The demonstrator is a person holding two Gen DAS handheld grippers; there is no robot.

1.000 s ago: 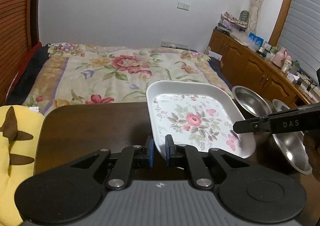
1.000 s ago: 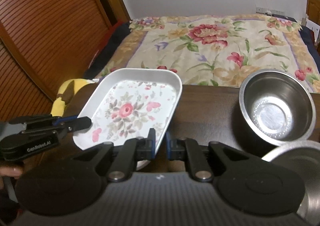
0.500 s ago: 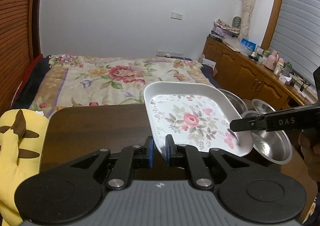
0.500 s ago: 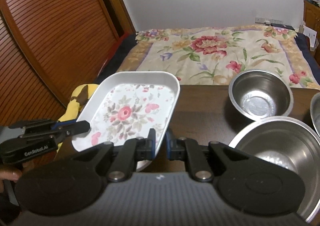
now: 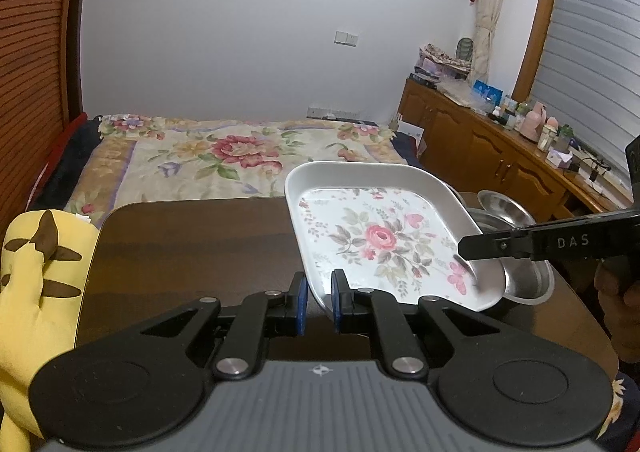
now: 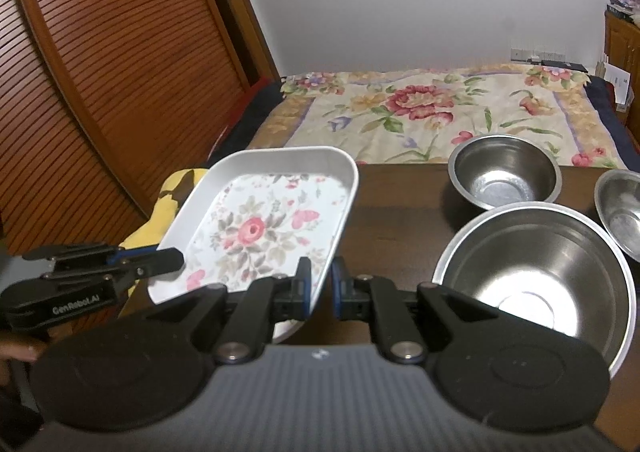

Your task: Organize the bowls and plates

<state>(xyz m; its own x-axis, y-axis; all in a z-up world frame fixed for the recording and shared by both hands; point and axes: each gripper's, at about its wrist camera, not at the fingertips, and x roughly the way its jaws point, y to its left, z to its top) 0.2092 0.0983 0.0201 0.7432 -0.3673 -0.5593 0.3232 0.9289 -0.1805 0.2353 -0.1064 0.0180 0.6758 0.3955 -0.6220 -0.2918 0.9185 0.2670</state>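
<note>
We are holding the tray (image 6: 272, 219) aloft over the table (image 5: 192, 236), left gripper (image 5: 318, 306) and right gripper (image 6: 319, 288) each clamped on adjacent near rims, its long axis pointing away, the bowls (image 6: 532, 272) lying rightward, nearer the right gripper.

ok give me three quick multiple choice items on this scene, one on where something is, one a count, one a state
1. Where is the large steel bowl relative to the floral tray in the right wrist view?
A. right of it
B. on it
C. left of it

2. How many steel bowls show in that view?
A. one
B. three
C. five

3. The tray is:
A. upside down on the table
B. gripped at its edges by the left gripper and right gripper
C. lying untouched

Key: 1 A, the bowl sits to the tray's right; 2 B, three rims visible; 3 B, each gripper's fingers straddle a rim.
</note>
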